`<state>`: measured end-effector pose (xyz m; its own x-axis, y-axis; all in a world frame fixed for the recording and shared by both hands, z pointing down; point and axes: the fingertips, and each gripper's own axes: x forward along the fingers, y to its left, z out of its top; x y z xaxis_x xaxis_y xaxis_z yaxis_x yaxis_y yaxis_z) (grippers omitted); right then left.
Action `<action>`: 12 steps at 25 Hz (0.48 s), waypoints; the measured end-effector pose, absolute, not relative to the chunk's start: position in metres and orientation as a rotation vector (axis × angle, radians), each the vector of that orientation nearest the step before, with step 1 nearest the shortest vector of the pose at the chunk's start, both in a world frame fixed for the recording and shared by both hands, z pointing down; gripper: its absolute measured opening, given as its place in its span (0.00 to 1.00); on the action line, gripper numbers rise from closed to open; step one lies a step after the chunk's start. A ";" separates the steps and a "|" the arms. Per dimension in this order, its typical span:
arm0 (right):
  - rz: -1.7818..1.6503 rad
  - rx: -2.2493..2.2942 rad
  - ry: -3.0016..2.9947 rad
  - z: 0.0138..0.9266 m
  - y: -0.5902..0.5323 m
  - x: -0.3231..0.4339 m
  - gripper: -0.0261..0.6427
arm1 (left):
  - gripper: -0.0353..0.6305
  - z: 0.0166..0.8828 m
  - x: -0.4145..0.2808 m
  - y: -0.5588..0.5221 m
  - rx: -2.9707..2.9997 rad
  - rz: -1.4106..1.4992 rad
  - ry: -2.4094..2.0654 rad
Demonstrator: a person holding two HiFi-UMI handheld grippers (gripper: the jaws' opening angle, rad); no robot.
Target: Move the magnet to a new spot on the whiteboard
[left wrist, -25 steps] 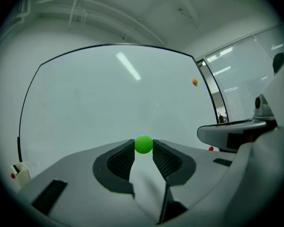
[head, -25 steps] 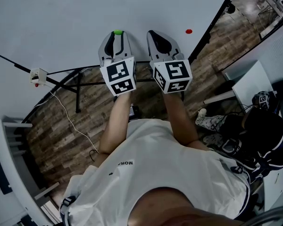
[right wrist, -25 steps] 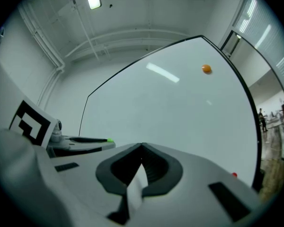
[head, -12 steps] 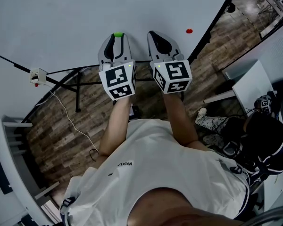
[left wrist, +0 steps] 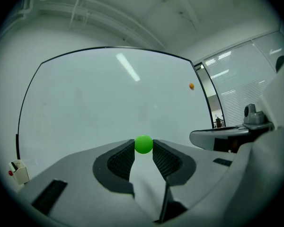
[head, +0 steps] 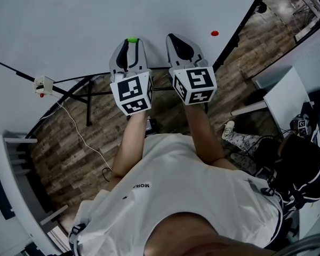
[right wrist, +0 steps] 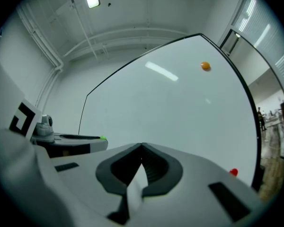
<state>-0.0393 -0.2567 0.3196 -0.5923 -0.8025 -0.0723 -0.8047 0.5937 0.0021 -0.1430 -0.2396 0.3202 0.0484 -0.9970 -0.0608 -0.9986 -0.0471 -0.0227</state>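
A small green ball magnet [left wrist: 143,144] sits between the tips of my left gripper [left wrist: 143,151], whose pads press on both of its sides, right at the whiteboard [left wrist: 109,103]. From the head view the green magnet [head: 132,39] shows at the tip of the left gripper [head: 131,42], against the whiteboard [head: 69,20]. My right gripper [head: 173,38] is level beside it, to the right. Its jaws meet at the tip, and the right gripper [right wrist: 142,147] holds nothing.
A red magnet [head: 214,33] sticks to the board right of the right gripper, and an orange magnet [right wrist: 205,66] higher up. A small white holder [head: 42,84] hangs at the board's lower left. The board's stand [head: 88,103] and a seated person [head: 296,164] are below and right.
Both grippers keep their places, the green magnet still between the left jaws. The seated person at the lower right has shifted a little.
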 end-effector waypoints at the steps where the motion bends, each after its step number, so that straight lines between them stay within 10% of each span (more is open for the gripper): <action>1: 0.052 -1.388 2.748 0.320 -0.257 -0.040 0.06 | 0.23 0.320 -0.143 -0.239 -2.231 0.043 2.126; 12: 0.032 -1.402 2.759 0.320 -0.275 -0.042 0.06 | 0.23 0.311 -0.140 -0.250 -2.252 0.059 2.111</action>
